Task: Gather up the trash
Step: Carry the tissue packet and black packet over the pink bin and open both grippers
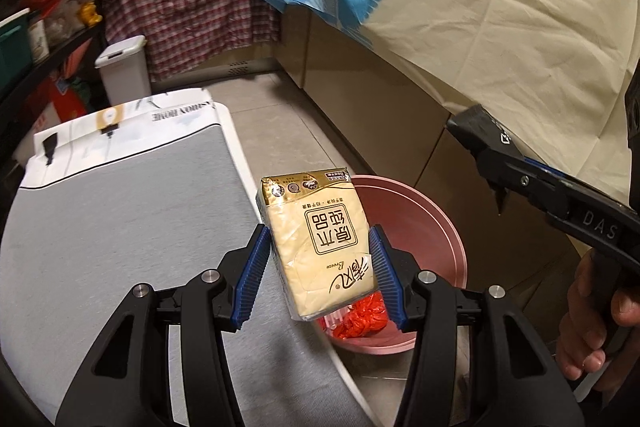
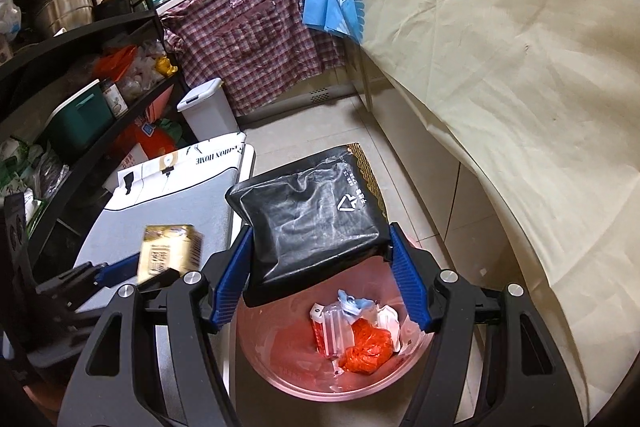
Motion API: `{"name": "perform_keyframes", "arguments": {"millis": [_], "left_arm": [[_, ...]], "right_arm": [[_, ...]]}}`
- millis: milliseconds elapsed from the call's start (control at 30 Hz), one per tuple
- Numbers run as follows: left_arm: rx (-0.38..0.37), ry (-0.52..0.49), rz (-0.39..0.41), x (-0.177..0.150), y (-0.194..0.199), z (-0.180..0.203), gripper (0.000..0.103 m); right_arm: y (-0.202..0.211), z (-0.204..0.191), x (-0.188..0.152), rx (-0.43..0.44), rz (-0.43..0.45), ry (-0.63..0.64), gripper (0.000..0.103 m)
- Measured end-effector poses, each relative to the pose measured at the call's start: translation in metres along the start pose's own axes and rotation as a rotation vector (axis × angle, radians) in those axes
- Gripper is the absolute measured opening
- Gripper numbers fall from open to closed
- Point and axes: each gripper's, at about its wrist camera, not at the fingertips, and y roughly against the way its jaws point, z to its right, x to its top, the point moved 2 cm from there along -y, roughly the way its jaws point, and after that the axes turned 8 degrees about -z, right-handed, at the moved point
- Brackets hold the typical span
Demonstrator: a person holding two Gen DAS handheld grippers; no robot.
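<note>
While my right claw (image 2: 320,263) grips the black pouch (image 2: 312,219) directly above the pink bin (image 2: 280,383), my left claw (image 1: 320,275), clamping the tissue pack (image 1: 320,247), seems nearer its rim.

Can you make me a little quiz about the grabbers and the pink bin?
1. True or false: the left gripper holds a black packet.
2. What is the right gripper holding over the pink bin? A) black packet B) spoon C) shirt
3. Fill in: the crumpled bag lying in the bin is ____ in colour.

Key: 1 false, it holds the yellow tissue pack. 2 A. 3 red.
</note>
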Motion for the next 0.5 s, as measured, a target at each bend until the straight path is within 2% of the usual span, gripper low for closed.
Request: {"name": "perform_keyframes", "arguments": {"millis": [367,500], "left_arm": [[-0.019,-0.015,-0.032,0.006,-0.030,0.008,0.051],[-0.014,-0.022,-0.049,0.009,-0.040,0.010,0.052]], "right_arm": [[-0.015,0.005,0.003,-0.034,-0.018,0.010,0.066],[-0.020,0.007,0.003,-0.044,-0.030,0.006,0.073]]}}
